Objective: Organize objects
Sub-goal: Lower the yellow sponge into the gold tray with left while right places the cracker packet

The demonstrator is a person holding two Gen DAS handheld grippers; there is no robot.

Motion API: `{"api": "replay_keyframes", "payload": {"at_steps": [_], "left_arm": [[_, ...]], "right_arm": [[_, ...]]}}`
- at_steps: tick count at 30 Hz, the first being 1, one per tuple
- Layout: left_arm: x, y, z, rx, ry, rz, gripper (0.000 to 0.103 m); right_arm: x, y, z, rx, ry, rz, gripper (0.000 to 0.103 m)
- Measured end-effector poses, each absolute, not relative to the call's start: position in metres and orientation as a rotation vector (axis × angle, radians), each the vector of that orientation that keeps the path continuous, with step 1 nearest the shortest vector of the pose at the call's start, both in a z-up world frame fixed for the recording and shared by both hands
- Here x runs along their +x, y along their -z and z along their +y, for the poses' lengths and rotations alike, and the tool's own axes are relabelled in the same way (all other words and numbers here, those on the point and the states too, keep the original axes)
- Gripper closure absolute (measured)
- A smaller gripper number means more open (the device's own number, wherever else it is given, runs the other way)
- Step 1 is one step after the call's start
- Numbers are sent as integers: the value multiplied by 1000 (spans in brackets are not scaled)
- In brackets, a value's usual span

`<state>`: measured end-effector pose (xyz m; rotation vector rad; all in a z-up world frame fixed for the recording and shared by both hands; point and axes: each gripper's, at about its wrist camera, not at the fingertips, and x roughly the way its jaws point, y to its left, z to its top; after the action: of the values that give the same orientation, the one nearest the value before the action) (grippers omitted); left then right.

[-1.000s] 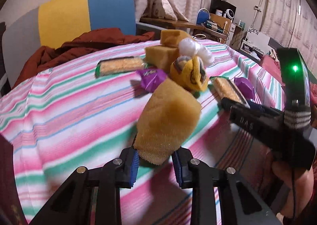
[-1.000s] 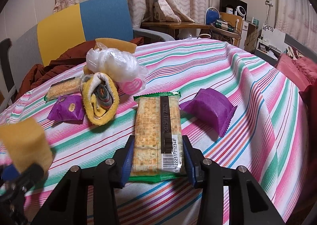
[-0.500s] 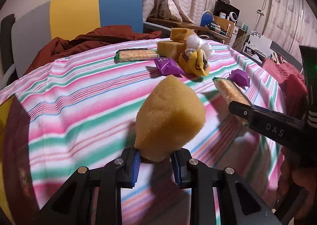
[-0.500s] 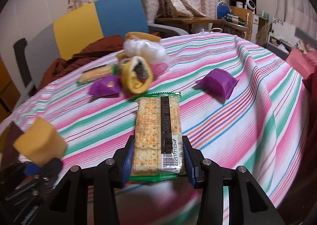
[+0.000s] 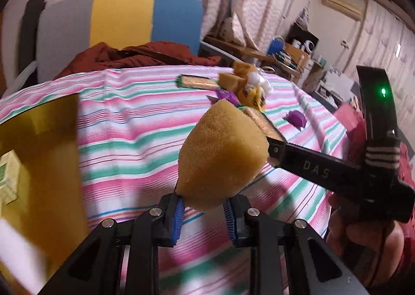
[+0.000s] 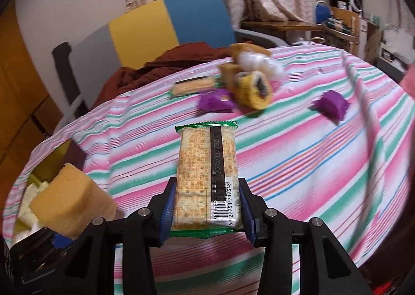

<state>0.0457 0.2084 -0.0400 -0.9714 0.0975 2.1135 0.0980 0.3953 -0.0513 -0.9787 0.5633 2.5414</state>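
My left gripper is shut on a yellow sponge, whose lower end is squeezed between the blue pads. The sponge also shows low on the left in the right wrist view, above a yellow bin. My right gripper is shut on a green-edged cracker packet, held lengthwise above the striped tablecloth. In the left wrist view that packet sticks out just behind the sponge. The yellow bin stands at the table's left edge with pale green packs inside.
At the far side lie a second cracker packet, two purple pouches, a rolled yellow towel, more sponges and a white bag. Behind the table stands a chair with dark red cloth.
Both grippers drew back toward the near left of the table with their loads. The pile of objects now looks farther away, and the yellow bin has come into view at the left.
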Motion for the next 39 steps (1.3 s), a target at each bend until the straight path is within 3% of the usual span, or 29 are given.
{"api": "replay_keyframes", "payload": {"at_steps": [14,27,30,32,39], "left_arm": [[-3,28,91,-1084,-2371,-153,76],[-57,61,56,-1366,-2282,-276,76],[-56,61,50,-1380,-2303,-288,71],[-55,62,48,-1390,-2308,-302,61],[-45,52,45,-1351,-2383,-274,58]], "right_arm": [[68,8,281,-1050,-2848,453,58],[55,18,202,-1251,-2968,319,58],[52,24,194,-1286,-2969,287,58],[50,27,193,-1303,-2964,282,58],[47,32,190,-1326,-2958,275,56]]}}
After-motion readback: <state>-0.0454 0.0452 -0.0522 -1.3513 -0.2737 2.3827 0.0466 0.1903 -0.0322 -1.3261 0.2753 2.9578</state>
